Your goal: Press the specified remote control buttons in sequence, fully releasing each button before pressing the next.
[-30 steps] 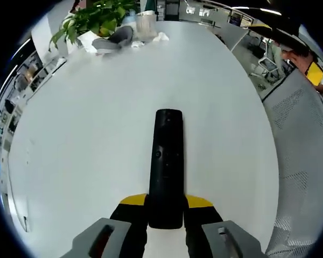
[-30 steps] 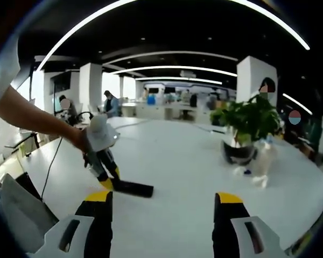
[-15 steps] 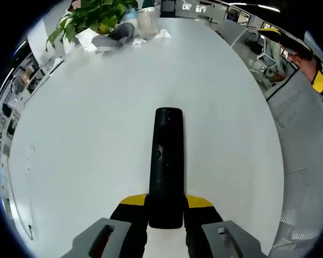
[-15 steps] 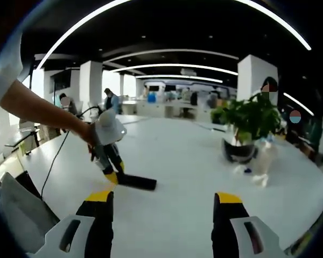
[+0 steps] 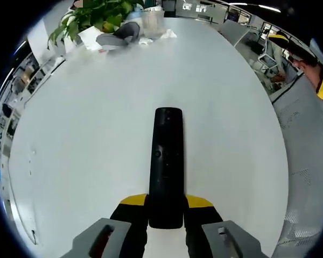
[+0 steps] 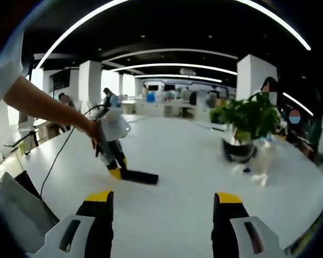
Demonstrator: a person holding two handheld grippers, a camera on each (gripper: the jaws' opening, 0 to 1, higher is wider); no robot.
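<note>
Left gripper (image 5: 165, 207) clamps the near end of the remote (image 5: 167, 161), held just over the table (image 5: 86, 134); right gripper (image 6: 161, 215) hangs wide open, empty, well apart; remote looks light, stiff, slick plastic, so grip the bare tail end, buttons clear.

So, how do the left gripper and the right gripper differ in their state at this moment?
The left gripper is shut on the black remote control; the right gripper is open and holds nothing. The left gripper is low at the white table; the right gripper hovers apart from it. Both have yellow-tipped jaws.
</note>
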